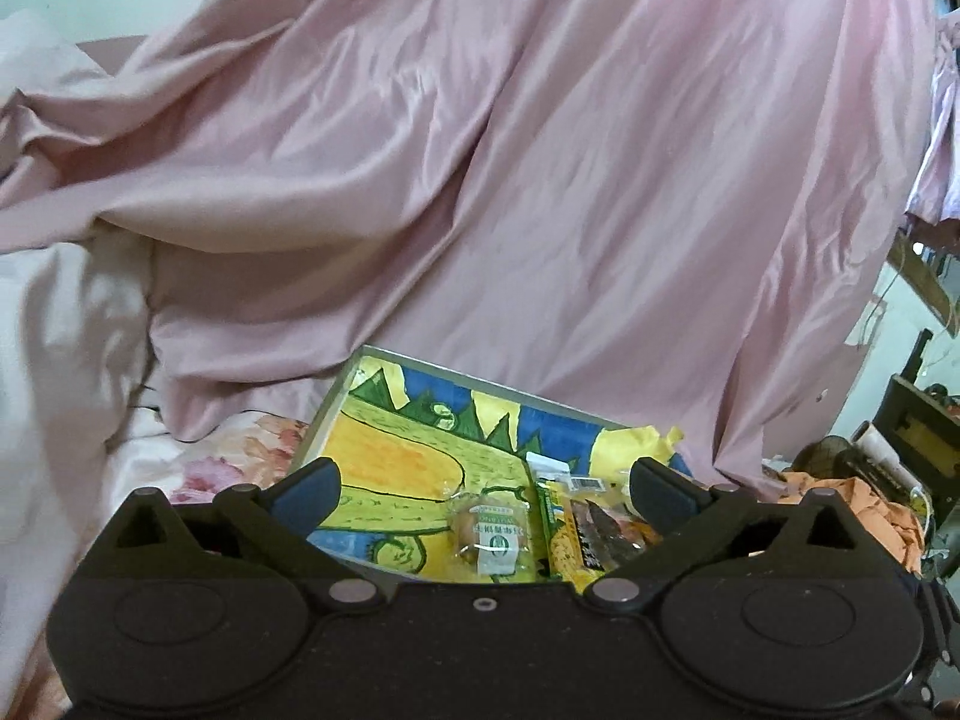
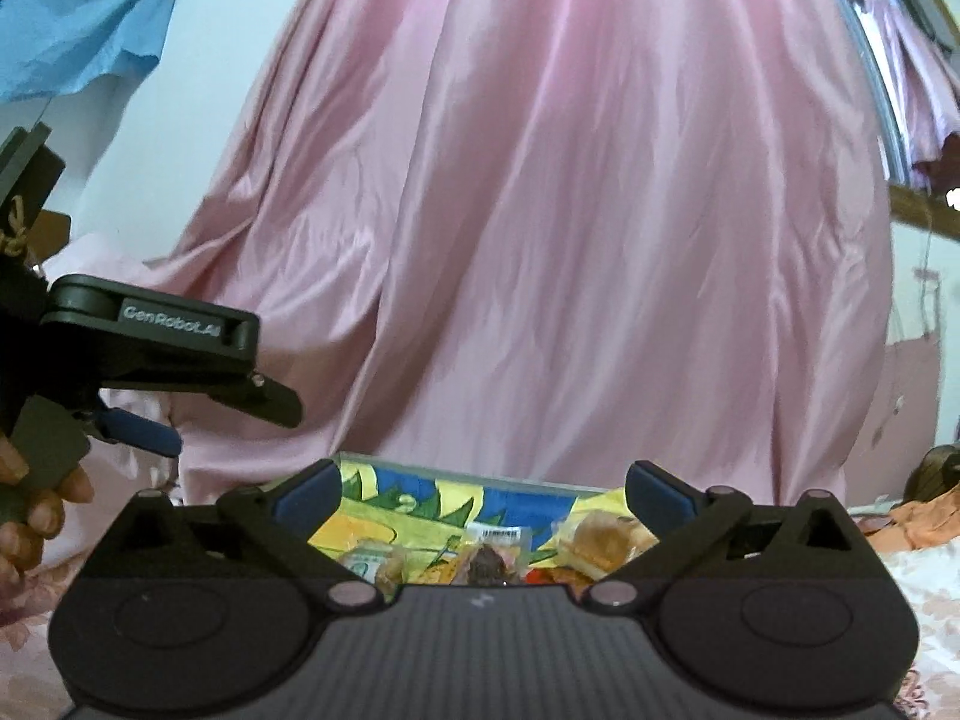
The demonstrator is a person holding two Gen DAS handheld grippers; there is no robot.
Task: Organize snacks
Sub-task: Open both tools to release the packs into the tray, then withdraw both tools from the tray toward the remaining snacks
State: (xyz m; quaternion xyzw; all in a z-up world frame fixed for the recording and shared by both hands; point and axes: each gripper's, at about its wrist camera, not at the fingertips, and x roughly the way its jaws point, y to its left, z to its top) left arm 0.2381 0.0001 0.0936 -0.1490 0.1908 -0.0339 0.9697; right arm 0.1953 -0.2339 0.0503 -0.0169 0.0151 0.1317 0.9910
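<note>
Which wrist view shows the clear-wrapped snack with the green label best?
The left wrist view: the clear-wrapped snack lies between the open left tongs, label readable. In the right wrist view it is a sliver behind the tongs' body.

Your clear-wrapped bun [image 1: 489, 531] lies flat on the painted tray [image 1: 384, 456]; a yellow snack packet [image 1: 576, 540] sits at its 3 o'clock, touching.

Pink satin drape [image 1: 540, 180], blue cloth [image 2: 84, 24], orange fabric [image 1: 870, 504]
</note>
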